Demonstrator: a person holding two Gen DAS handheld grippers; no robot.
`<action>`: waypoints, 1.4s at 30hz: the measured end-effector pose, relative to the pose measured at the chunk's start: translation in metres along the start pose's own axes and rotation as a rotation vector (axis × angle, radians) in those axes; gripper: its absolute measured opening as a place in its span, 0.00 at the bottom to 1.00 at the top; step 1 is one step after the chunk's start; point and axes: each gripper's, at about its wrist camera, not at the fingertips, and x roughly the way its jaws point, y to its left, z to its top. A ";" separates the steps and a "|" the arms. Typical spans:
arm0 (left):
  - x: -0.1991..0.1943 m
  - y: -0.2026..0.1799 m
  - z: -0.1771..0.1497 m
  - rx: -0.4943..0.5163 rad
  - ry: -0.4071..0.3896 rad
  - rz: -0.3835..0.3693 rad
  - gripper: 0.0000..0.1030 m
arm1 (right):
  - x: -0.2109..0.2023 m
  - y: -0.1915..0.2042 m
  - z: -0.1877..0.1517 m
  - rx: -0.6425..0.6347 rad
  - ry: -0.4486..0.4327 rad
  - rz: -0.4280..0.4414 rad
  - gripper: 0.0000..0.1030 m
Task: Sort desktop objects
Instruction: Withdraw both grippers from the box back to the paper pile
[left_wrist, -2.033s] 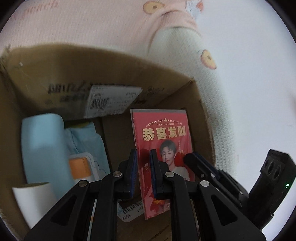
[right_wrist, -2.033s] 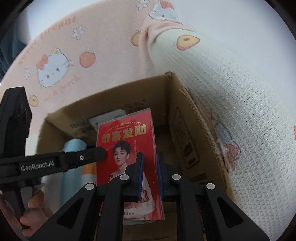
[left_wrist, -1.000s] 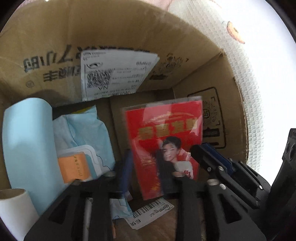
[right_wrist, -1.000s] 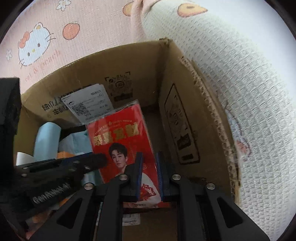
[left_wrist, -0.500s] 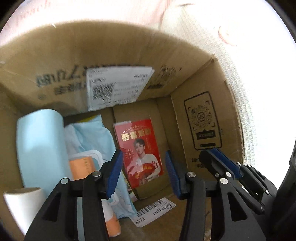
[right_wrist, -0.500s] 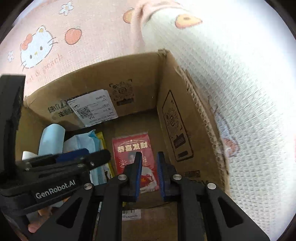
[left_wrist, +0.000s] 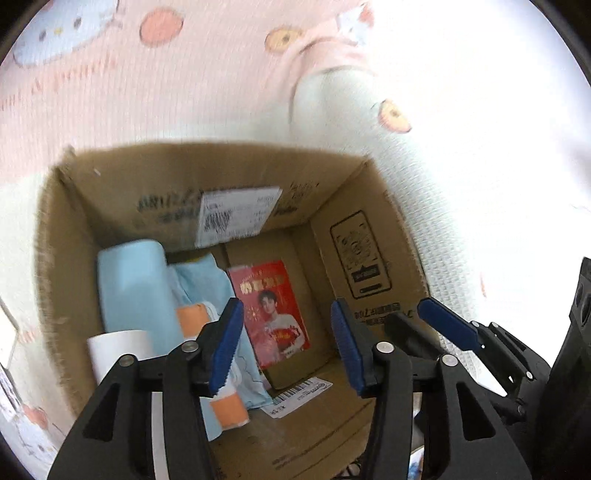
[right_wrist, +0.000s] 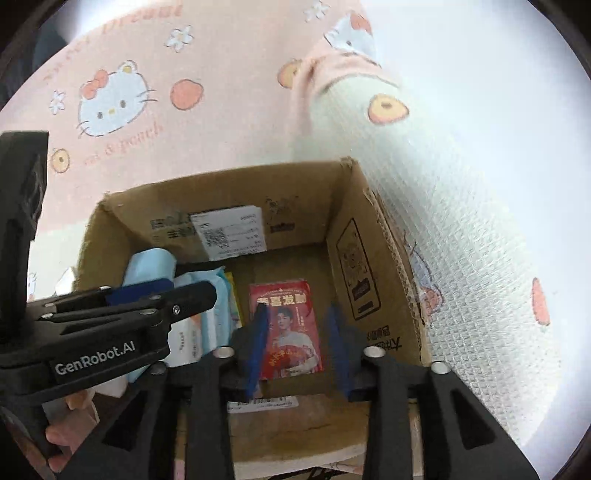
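A red packet (left_wrist: 271, 314) with a printed portrait lies on the floor of an open cardboard box (left_wrist: 166, 177), free of both grippers. My left gripper (left_wrist: 286, 314) hovers above the box with its jaws opening; nothing is between the blue pads. In the right wrist view the red packet (right_wrist: 286, 328) shows far below my right gripper (right_wrist: 297, 312), whose jaws are opening and hold nothing. The right gripper (left_wrist: 421, 317) reaches in from the right in the left wrist view. The left gripper (right_wrist: 184, 291) crosses the box's left side in the right wrist view.
The box's left half holds a light blue roll (left_wrist: 136, 288), a white roll (left_wrist: 118, 347) and a tissue pack with an orange label (left_wrist: 192, 317). A barcode sticker (left_wrist: 295, 397) lies on the box floor. A pink cartoon-print cloth (right_wrist: 110, 99) surrounds the box (right_wrist: 295, 199). A hand (right_wrist: 62, 435) grips the left tool.
The right gripper let go of the red packet, which dropped to the box floor. Both grippers rose away from the box and their jaws widened.
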 end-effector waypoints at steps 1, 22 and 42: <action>-0.003 0.000 -0.001 0.006 -0.016 -0.002 0.56 | -0.003 0.005 -0.001 -0.007 -0.012 0.001 0.46; -0.127 0.090 -0.028 0.014 -0.186 -0.100 0.57 | -0.067 0.112 0.004 -0.151 -0.095 0.014 0.58; -0.196 0.256 -0.093 -0.199 -0.310 -0.046 0.64 | -0.055 0.273 0.010 -0.410 -0.086 0.200 0.60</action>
